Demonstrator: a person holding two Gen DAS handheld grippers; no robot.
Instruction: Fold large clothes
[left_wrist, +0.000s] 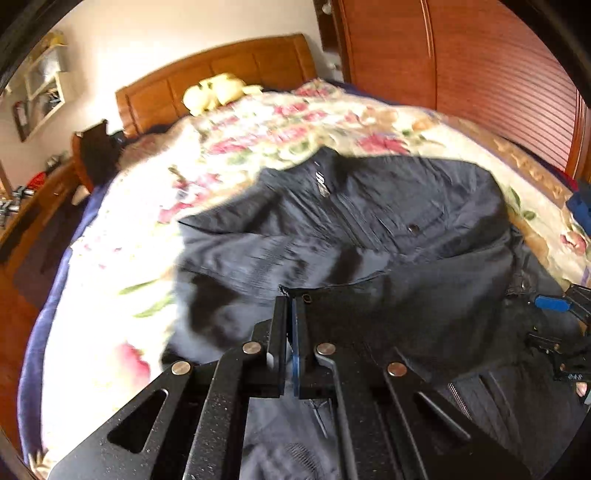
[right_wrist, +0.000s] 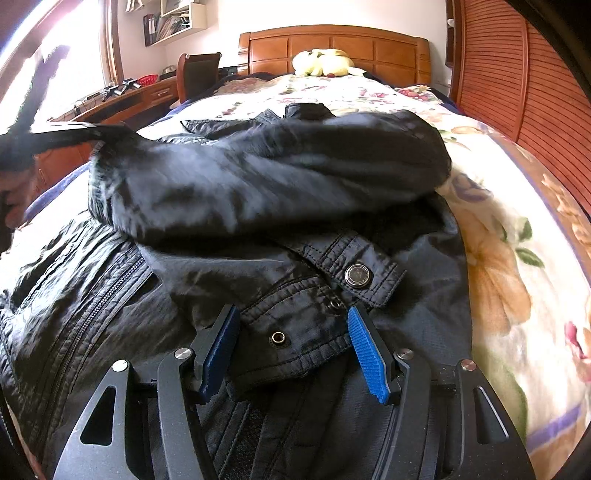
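Left gripper (left_wrist: 290, 306) seemingly pinches jacket (left_wrist: 369, 229) edge

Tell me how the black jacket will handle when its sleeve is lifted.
The jacket is probably floppy: its sleeve drapes in soft folds. The shiny fabric looks slippery, so it may slide in the tongs. The metal snap and zipper likely add a little weight, so the hem may sag.
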